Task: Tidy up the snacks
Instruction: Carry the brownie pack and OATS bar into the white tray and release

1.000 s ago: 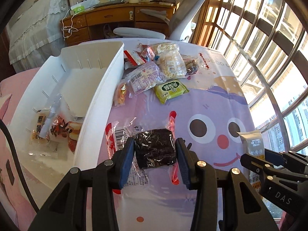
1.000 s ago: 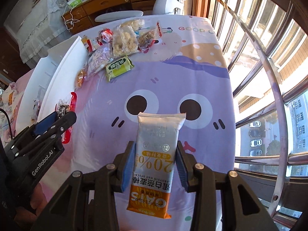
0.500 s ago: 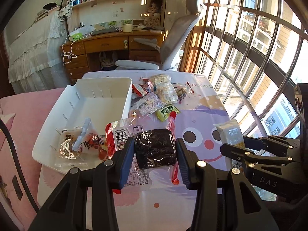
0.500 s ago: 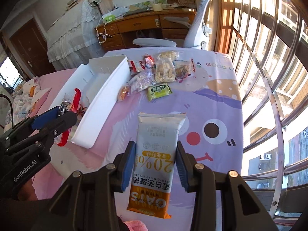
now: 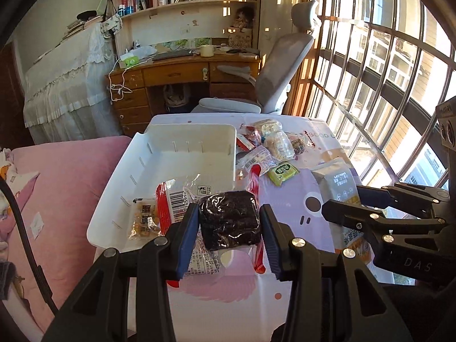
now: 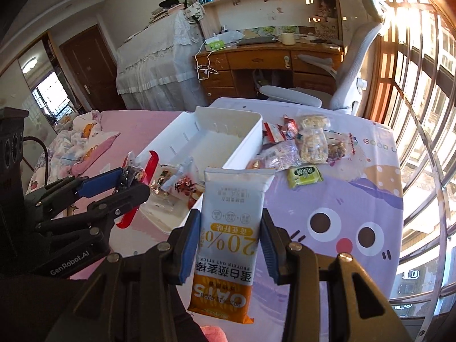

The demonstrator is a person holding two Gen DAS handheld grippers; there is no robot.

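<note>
Left wrist view: left gripper (image 5: 229,226) clamps a dark snack pack (image 5: 230,220) above the white bin (image 5: 182,156); right gripper (image 6: 230,238) grips an oat bar (image 6: 228,233); both probably bin-bound; lower low before letting go.

Left claw (image 5: 229,228) and right claw (image 6: 230,245) side by side, both angled downward, jaws clamped partway on packets

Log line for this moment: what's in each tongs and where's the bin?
left tongs: shut on dark snack pack | right tongs: shut on oat bar packet | white bin: on table, ahead-left | loose snacks: beside bin
</note>
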